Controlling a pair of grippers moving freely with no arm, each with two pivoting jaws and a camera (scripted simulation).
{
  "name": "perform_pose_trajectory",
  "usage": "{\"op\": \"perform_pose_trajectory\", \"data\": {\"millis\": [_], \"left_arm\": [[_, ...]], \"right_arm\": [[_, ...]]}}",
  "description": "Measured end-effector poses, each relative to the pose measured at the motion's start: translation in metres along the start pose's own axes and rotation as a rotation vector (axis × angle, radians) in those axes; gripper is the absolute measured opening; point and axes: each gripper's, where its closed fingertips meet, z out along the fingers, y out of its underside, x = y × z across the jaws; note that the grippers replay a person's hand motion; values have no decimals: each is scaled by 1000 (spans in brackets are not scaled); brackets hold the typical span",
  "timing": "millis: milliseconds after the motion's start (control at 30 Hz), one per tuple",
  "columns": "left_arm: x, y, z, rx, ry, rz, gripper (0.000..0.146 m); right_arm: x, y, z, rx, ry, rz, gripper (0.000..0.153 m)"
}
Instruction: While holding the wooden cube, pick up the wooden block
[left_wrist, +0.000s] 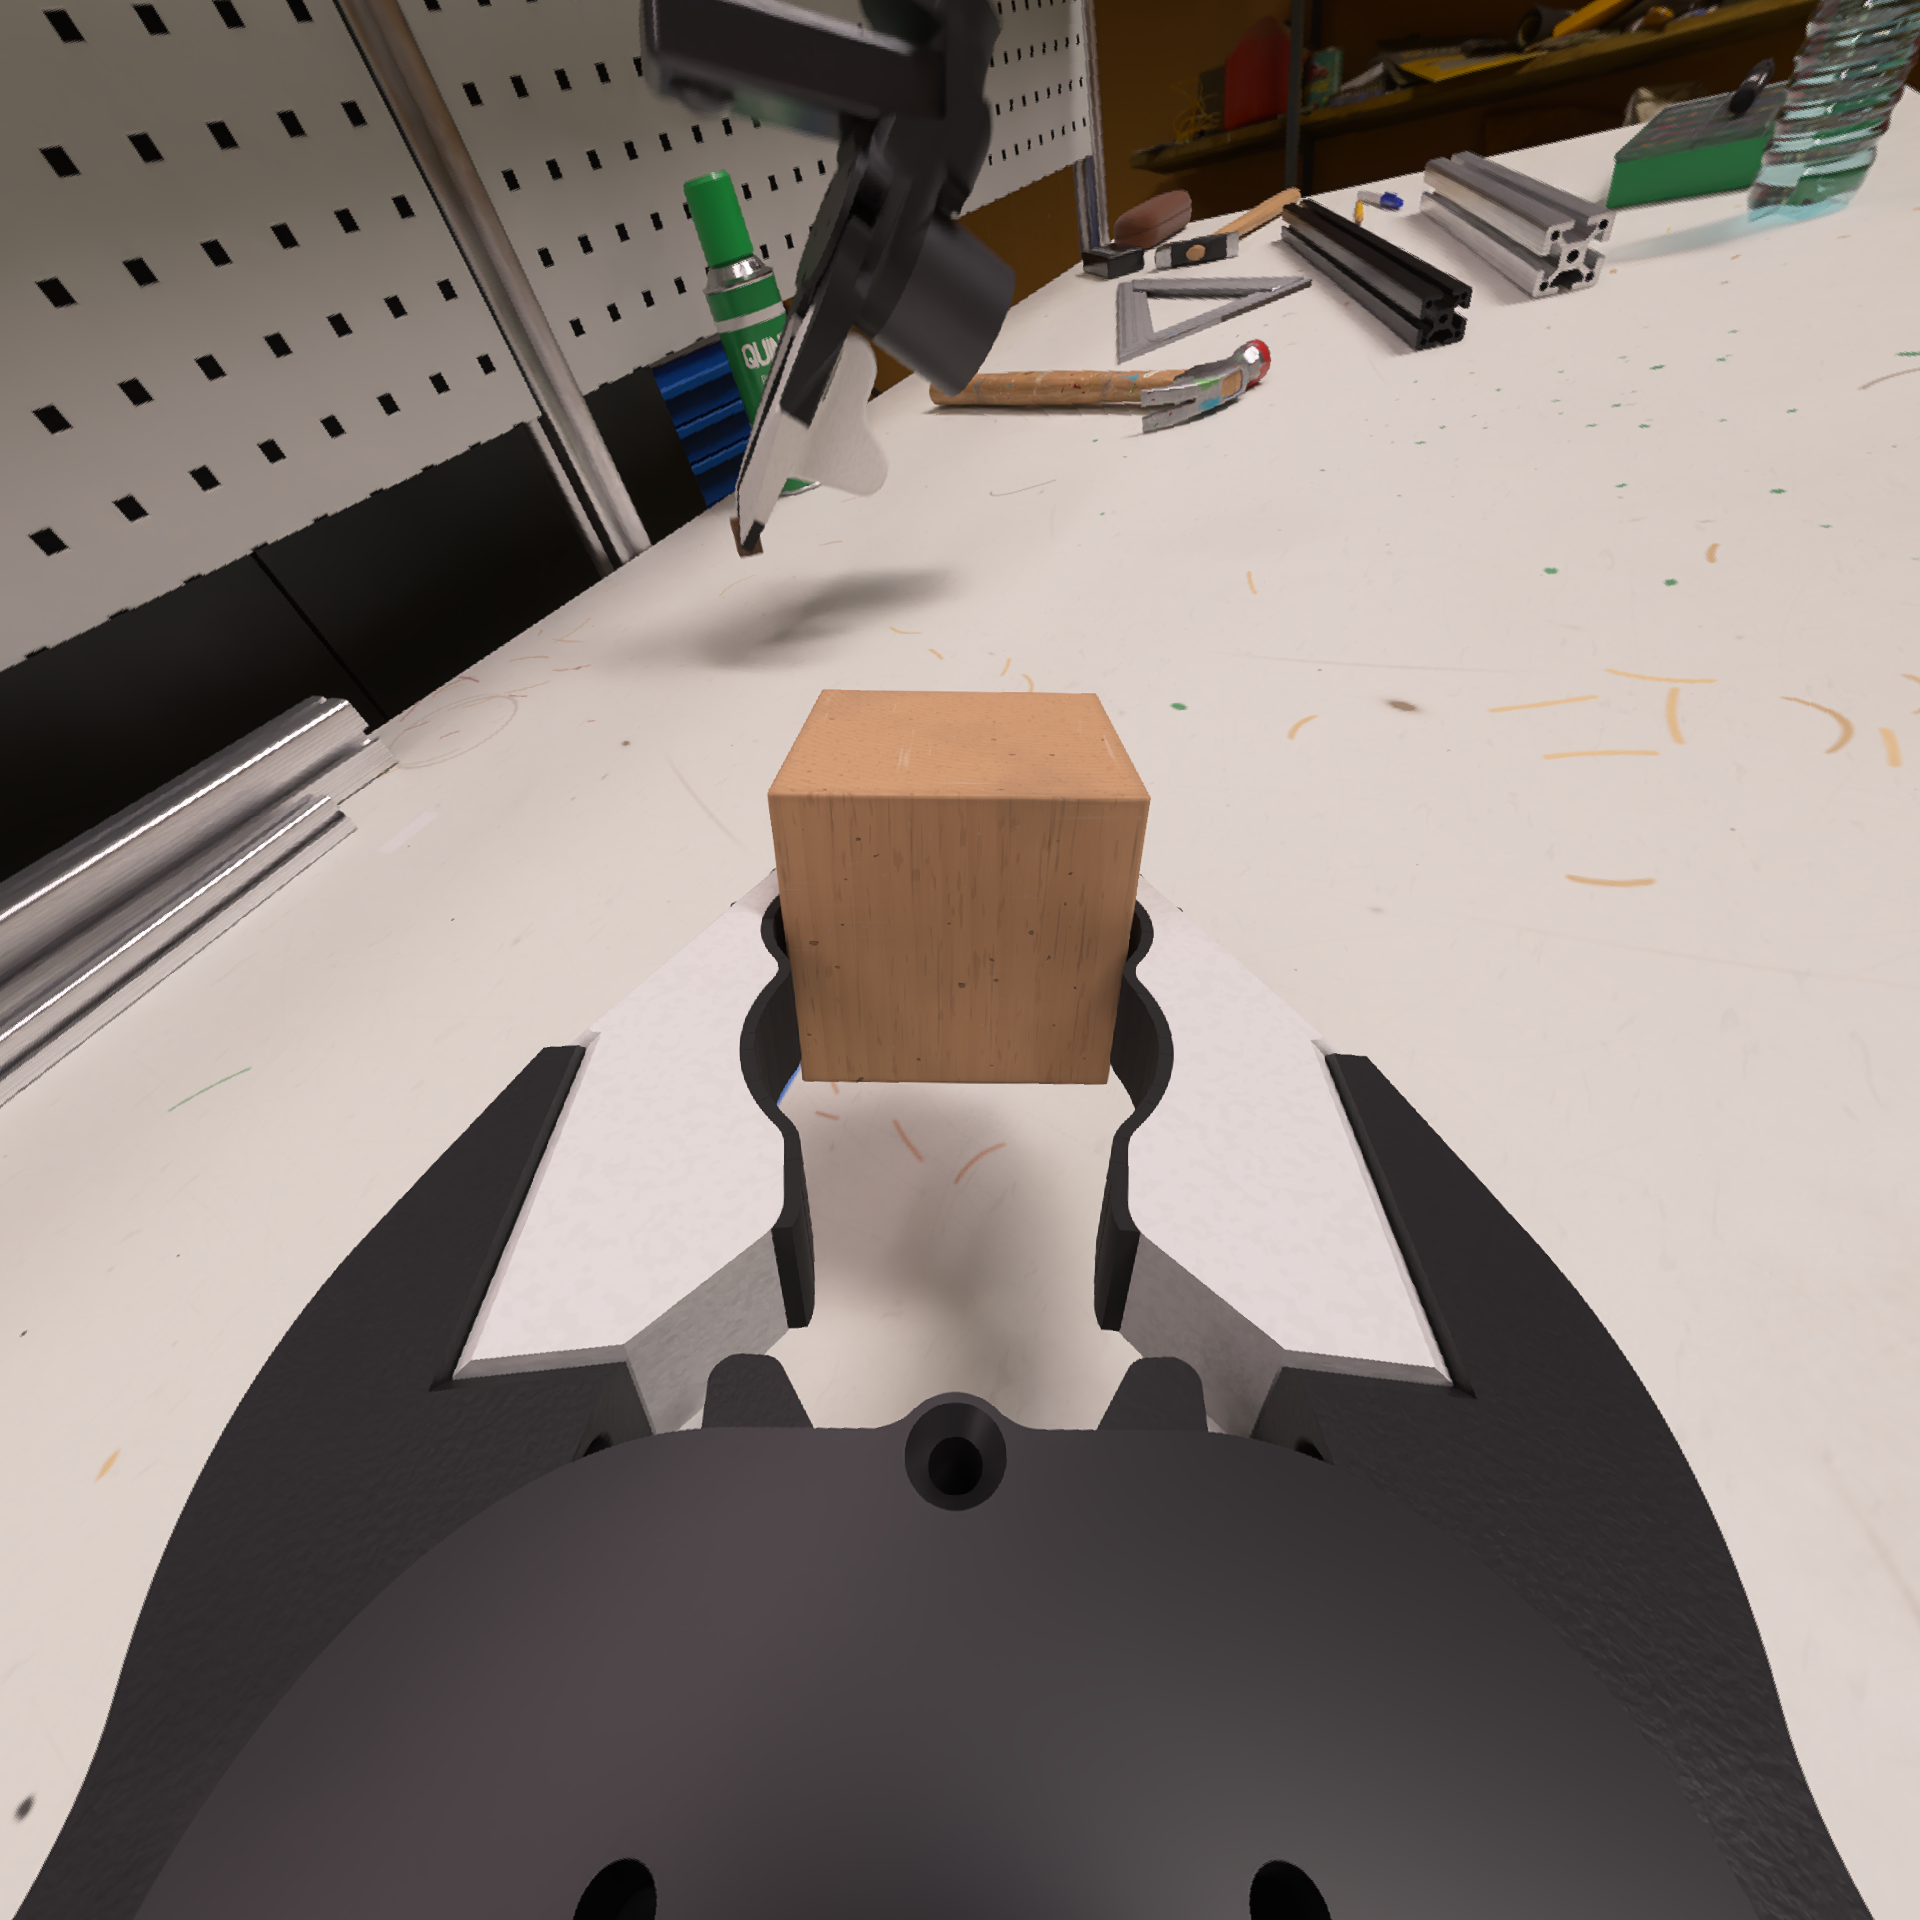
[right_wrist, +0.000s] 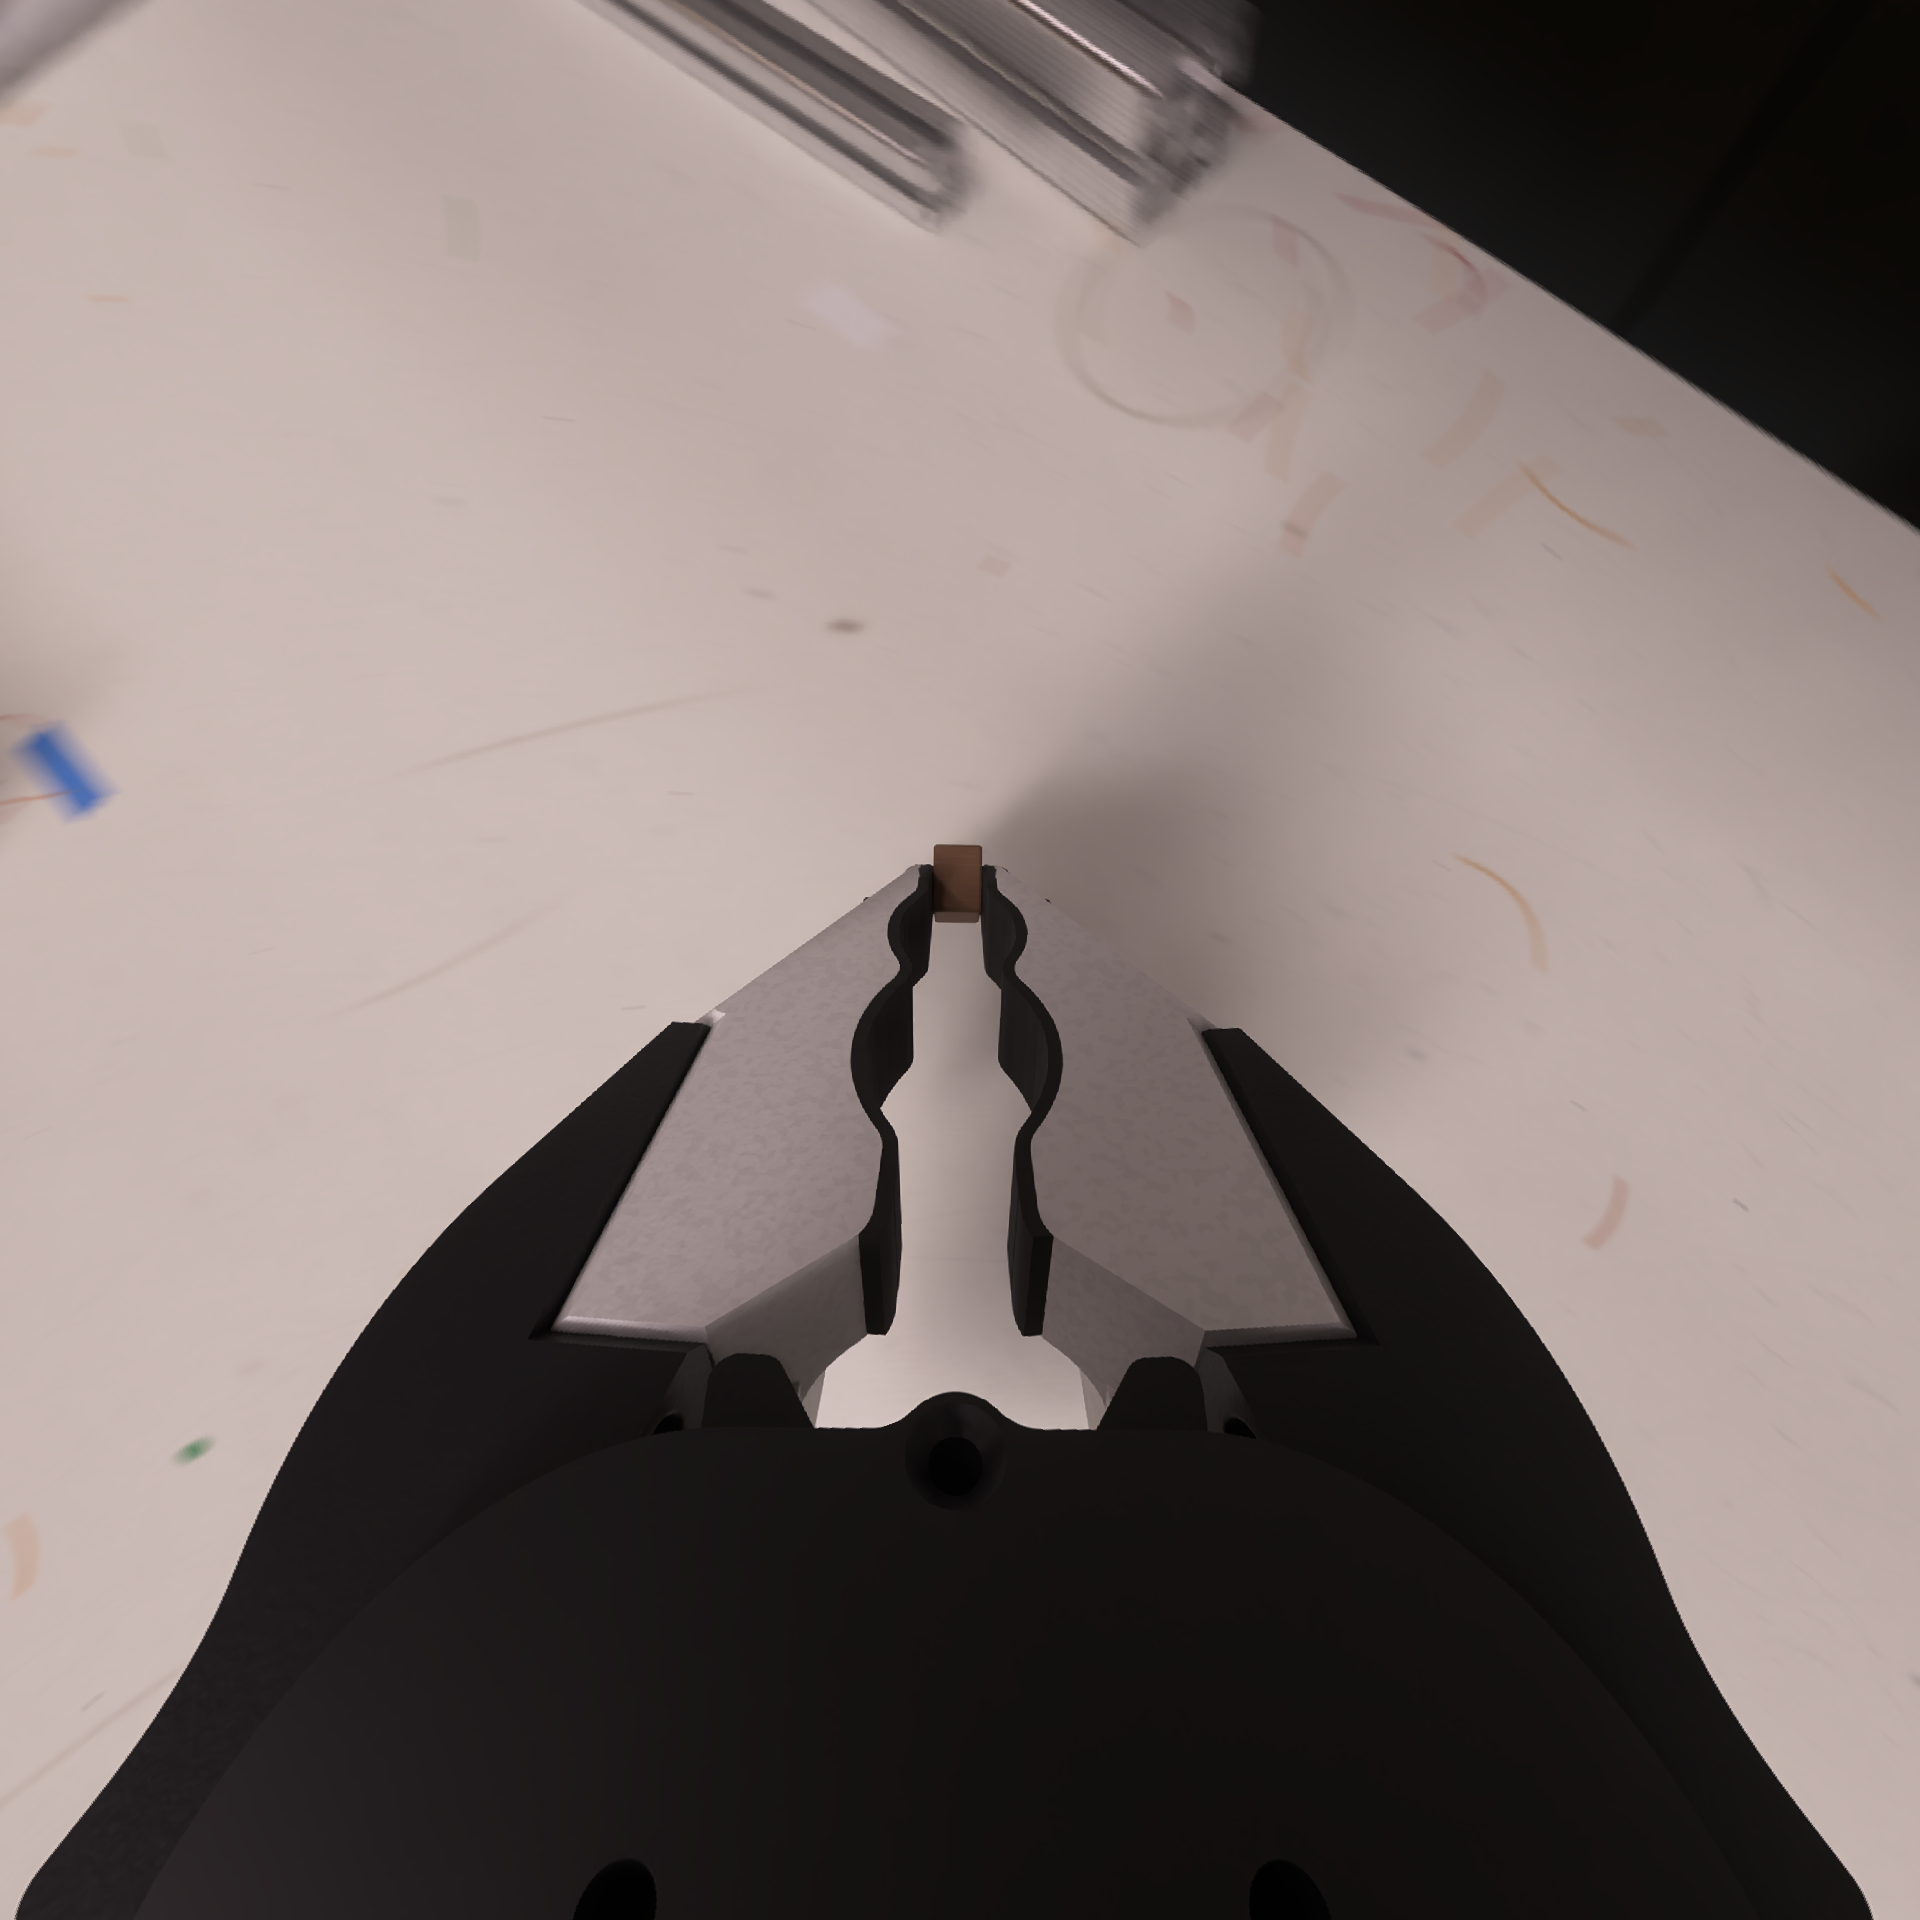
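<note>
Left tongs (left_wrist: 956, 997) clamp cube (left_wrist: 956, 894), clear of bench (left_wrist: 1455, 935). Right tongs (right_wrist: 956, 888) nearly closed, pinching small block (right_wrist: 956, 881) at tips, raised. Shallow tip grip: likely to slip; lift slowly, keep both squeezes constant.

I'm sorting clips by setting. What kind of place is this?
Most likely a workshop bench: a pegboard wall behind a scuffed white worktop, with a claw hammer and aluminium extrusions lying on it.
</note>
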Motion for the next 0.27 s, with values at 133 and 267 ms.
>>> {"op": "perform_pose_trajectory", "data": {"millis": [133, 267], "left_arm": [[0, 0, 0, -1, 0, -2, 59], [-1, 0, 0, 1, -3, -10, 59]], "right_arm": [[-86, -23, -25, 67, -144, -156, 8], [-176, -41, -44, 89, -297, -324, 8]]}}
